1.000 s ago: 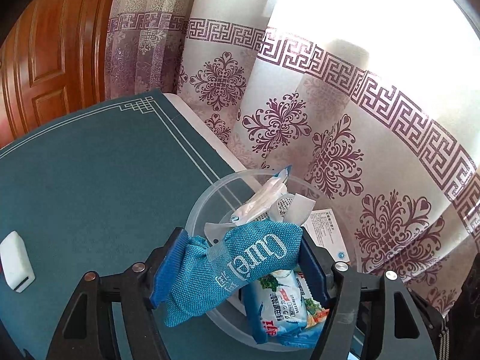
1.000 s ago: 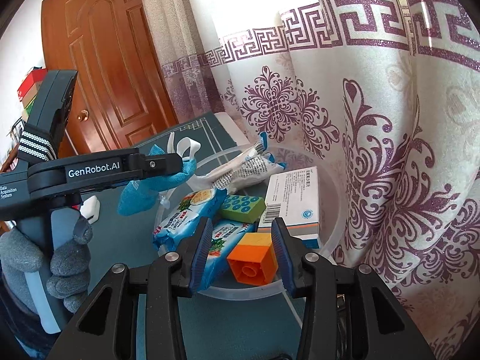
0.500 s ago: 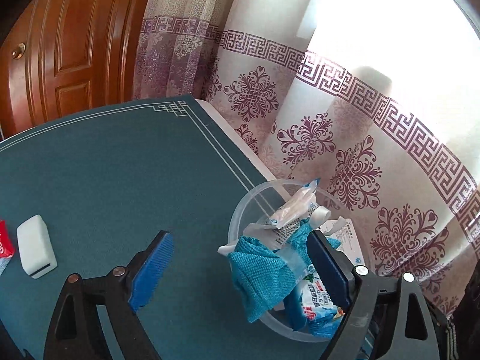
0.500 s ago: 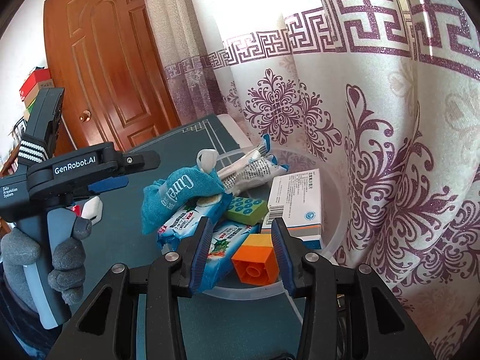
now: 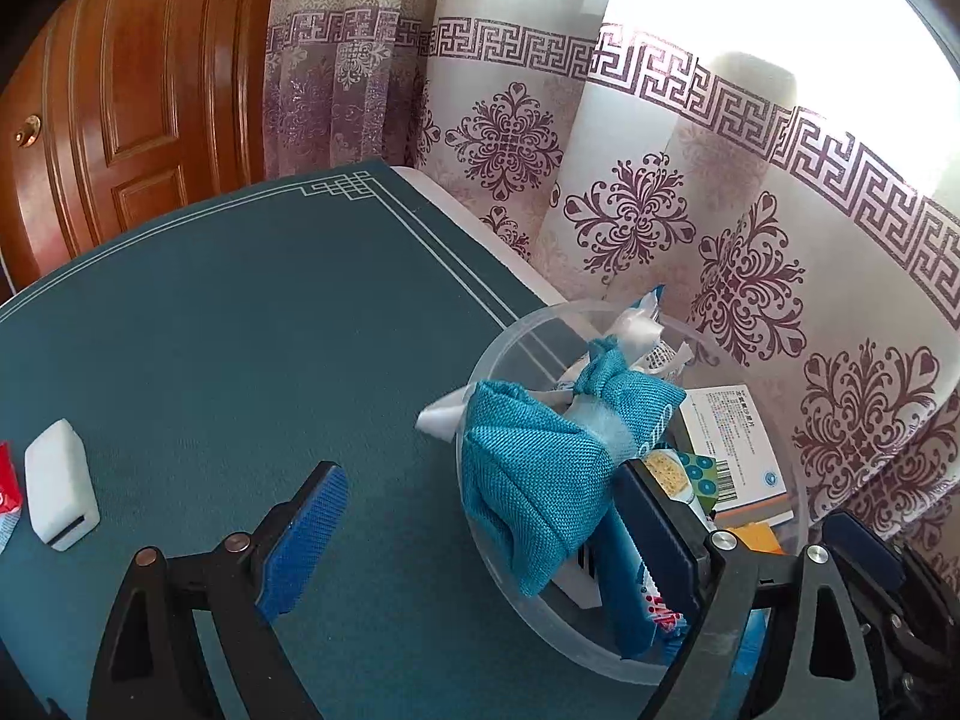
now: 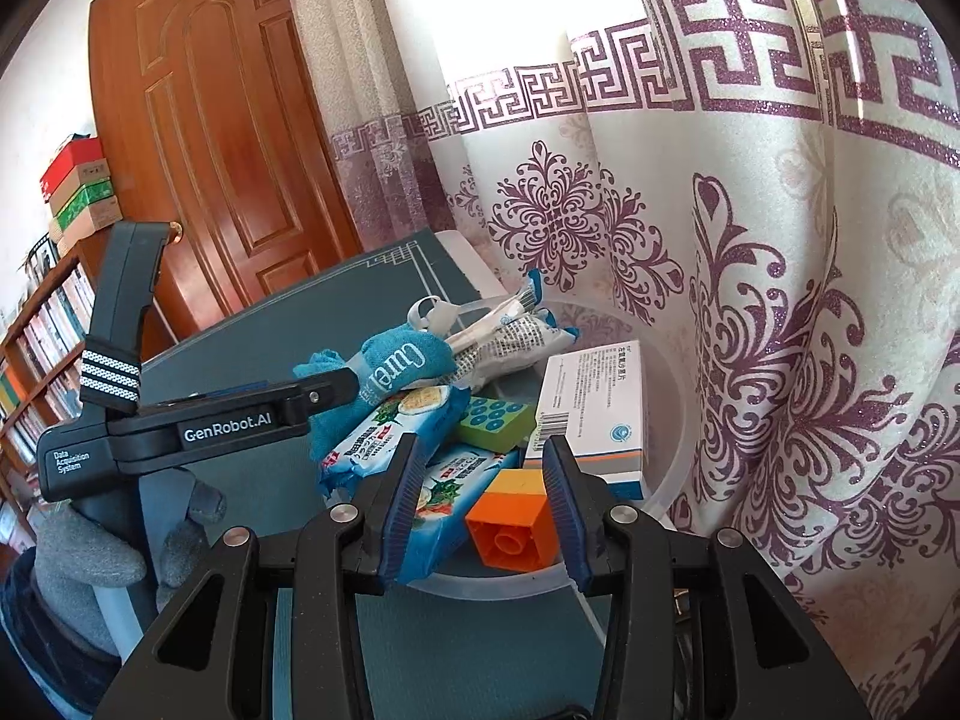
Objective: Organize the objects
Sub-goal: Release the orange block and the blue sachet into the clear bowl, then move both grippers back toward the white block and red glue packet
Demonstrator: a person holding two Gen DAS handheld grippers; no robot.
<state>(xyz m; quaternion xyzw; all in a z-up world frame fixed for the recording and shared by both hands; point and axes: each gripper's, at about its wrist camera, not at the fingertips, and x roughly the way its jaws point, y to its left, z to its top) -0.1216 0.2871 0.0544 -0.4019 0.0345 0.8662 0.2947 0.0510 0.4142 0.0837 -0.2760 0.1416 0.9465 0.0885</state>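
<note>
A clear plastic tub (image 5: 480, 408) sits on the teal table (image 5: 240, 330) by the curtain. Draped over its rim lies the blue pouch (image 5: 540, 462) — long axis slanting from the table side up into the tub, "Curel" printed along it. The left gripper (image 5: 480, 540) stands wide open, its right pad beside the pouch. The right gripper (image 6: 486, 501) hovers narrowly parted, empty, above an orange brick (image 6: 510, 519). "GenRobot.AI" marks the left tool.

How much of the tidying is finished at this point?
Mostly done, it seems. The clear bowl already holds snack packs, an orange block and a white carton. In hand: nothing; the blue pouch lies draped over the bowl's rim, by the open left gripper. Left: a white box and a red packet on the table.
</note>
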